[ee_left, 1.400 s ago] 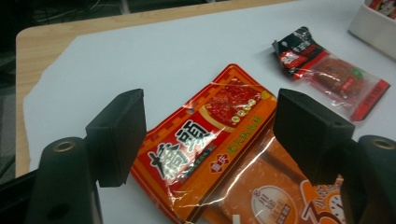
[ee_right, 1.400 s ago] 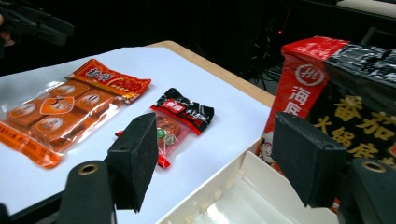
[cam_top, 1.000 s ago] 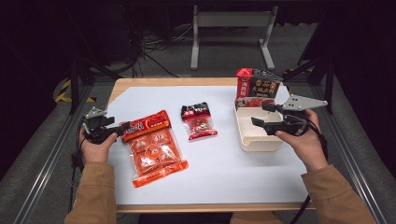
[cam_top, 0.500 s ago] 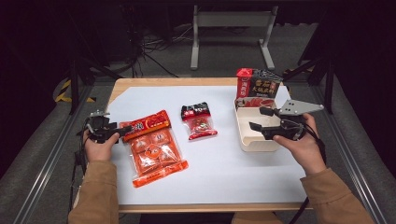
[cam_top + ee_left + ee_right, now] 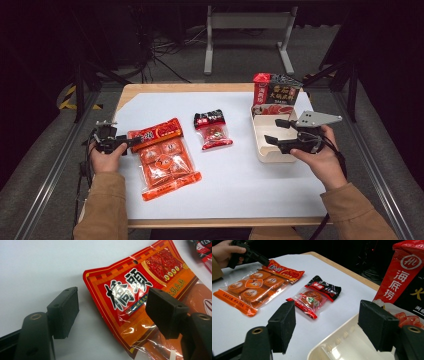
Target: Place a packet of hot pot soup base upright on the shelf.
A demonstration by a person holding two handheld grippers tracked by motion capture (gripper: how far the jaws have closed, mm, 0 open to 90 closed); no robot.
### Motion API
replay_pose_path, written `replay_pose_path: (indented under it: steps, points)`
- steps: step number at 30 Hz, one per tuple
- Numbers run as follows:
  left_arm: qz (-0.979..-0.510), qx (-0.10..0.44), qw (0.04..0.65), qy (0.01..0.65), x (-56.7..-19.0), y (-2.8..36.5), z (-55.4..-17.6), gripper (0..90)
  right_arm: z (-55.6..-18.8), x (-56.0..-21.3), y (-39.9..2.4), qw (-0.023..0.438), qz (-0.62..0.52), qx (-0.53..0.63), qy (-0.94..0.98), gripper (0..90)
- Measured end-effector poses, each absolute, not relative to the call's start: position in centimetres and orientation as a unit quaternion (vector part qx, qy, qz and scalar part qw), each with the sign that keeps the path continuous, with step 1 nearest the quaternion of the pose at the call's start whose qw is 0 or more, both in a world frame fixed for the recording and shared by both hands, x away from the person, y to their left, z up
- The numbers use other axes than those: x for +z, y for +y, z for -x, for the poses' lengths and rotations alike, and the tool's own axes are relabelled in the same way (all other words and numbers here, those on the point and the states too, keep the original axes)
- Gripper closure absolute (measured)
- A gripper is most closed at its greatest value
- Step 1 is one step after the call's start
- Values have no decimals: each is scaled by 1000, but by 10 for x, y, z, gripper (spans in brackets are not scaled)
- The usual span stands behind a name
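Lying flat: two snack packets (image 5: 162, 155) (image 5: 212, 129), beside one tray (image 5: 263, 144).

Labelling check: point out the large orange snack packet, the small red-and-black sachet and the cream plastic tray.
large orange snack packet (image 5: 165, 160), high view, clear middle panel
small red-and-black sachet (image 5: 213, 130), high view, centre
cream plastic tray (image 5: 260, 142), high view, left wall

L gripper (image 5: 131, 143) at orange pack (image 5: 162, 157) edge.

Table sheet (image 5: 240, 180) bright, surroundings dark. Glare streaks on orange packet (image 5: 140, 327) beside right-hand finger (image 5: 165, 312). Near fingers soft-focused; high view slightly blurred.
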State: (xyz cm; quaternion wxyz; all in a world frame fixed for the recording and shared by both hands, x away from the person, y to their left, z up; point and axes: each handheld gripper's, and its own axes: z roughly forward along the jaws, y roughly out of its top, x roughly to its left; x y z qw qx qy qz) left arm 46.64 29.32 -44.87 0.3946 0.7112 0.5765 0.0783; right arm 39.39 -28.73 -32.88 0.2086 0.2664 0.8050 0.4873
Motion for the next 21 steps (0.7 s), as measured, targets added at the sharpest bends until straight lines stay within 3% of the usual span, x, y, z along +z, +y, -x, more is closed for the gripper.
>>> replay_pose_path:
  steps: [5, 13, 21]
  points:
    - [-718, 71, 393, 570, -450, 290, -467, 330, -394, -331, -287, 205, -267, 488, 805, 307]
    - [-720, 62, 417, 551, -447, 286, -466, 510, -395, -333, -287, 204, -269, 489, 804, 305]
    - [-720, 59, 427, 544, -450, 284, -466, 624, -395, -335, -284, 200, -265, 491, 805, 304]
